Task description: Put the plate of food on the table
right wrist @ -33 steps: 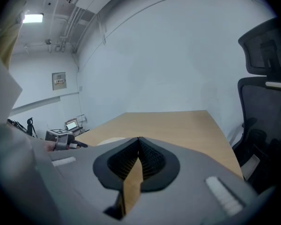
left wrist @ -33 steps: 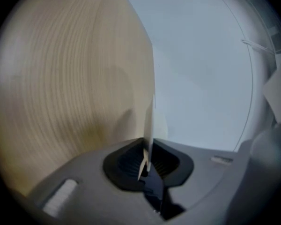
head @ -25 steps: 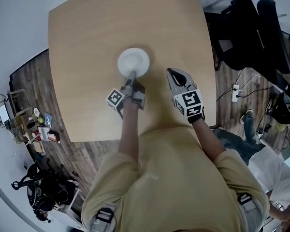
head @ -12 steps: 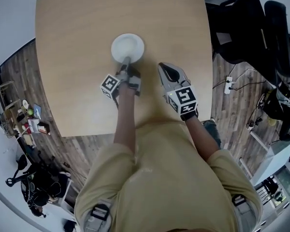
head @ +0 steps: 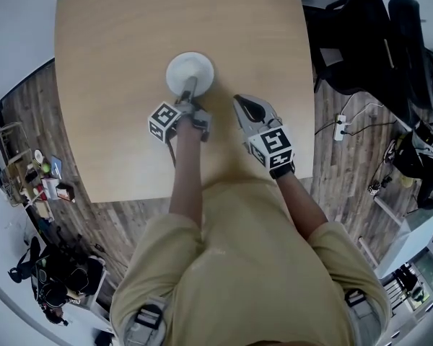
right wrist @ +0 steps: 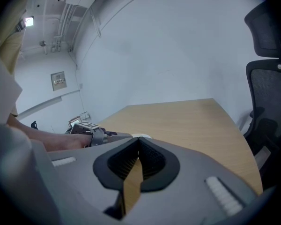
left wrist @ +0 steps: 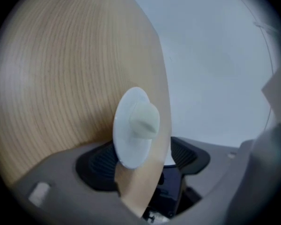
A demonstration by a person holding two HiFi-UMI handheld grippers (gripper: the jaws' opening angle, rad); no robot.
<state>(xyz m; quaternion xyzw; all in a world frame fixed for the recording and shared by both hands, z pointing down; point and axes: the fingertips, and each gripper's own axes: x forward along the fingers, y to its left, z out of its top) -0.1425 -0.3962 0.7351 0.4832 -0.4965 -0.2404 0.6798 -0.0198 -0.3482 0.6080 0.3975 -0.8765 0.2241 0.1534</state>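
Where it lay flat on the light wooden tabletop, roughly at its middle, the round white plate carried a pale, smooth lump of food at its centre. Grey-brown plank floor surrounded the tabletop, with black office chairs and a white power strip to the right. A plain white wall rose beyond the far edge. At the plate's near rim, the left gripper had its fingers spread apart, having just been opening, with the rim between their ribbed pads and not pinched. Near and right of the plate, the right gripper had its fingers closed tip to tip on nothing.
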